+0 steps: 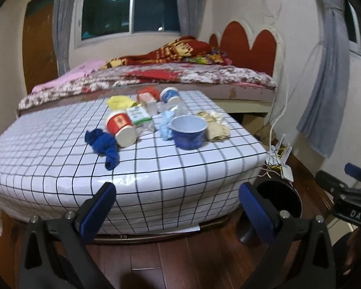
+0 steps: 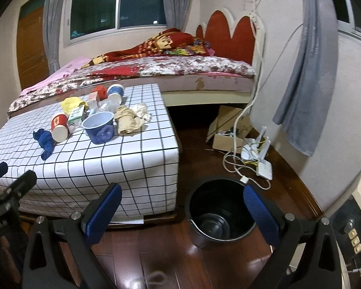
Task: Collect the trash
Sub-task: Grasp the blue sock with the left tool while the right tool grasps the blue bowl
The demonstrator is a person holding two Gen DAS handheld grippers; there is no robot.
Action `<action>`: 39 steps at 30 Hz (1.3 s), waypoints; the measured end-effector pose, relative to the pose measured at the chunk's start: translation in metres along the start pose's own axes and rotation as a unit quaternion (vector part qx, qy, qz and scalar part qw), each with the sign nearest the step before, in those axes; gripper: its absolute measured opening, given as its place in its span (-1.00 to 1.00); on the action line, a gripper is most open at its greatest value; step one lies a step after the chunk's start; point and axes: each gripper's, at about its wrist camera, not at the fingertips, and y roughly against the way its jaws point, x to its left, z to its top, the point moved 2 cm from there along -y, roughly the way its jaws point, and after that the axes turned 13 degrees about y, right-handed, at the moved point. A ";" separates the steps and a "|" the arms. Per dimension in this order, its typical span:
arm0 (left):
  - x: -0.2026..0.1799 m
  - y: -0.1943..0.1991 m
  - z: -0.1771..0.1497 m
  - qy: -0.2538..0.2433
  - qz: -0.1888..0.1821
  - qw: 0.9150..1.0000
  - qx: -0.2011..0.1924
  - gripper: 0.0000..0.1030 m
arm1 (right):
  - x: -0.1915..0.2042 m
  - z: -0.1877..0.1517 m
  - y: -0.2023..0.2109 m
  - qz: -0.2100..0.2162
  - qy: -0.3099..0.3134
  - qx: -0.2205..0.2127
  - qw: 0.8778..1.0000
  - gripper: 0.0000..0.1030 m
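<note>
Currently both the left gripper [image 1: 177,210] and right gripper [image 2: 183,213] gape wide and empty, short of the checked table [image 2: 132,166] bearing the trash. Beside that table stands the black bin [image 2: 220,213]. Risk: a reach for the blue bowl [image 2: 99,127] could knock the tipped red cup [image 2: 59,126] rolling off the table.

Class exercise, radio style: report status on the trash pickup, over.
Left gripper open, right gripper open, both holding nothing. Trash, including blue bowl and red cup, untouched on checkered table. Black bin on floor, nothing blocking.
</note>
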 end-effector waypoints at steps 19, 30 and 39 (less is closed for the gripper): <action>0.110 -0.085 0.040 0.056 0.121 0.991 -0.003 0.98 | 0.101 0.071 -0.121 0.124 0.071 0.003 0.990 0.98; 0.132 -0.137 0.058 0.080 0.123 0.989 0.015 0.98 | 0.145 0.103 -0.188 0.140 0.105 0.015 0.985 0.74; 0.140 -0.170 0.067 0.092 0.105 0.989 0.042 0.70 | 0.160 0.125 -0.218 0.156 0.102 0.015 0.982 0.60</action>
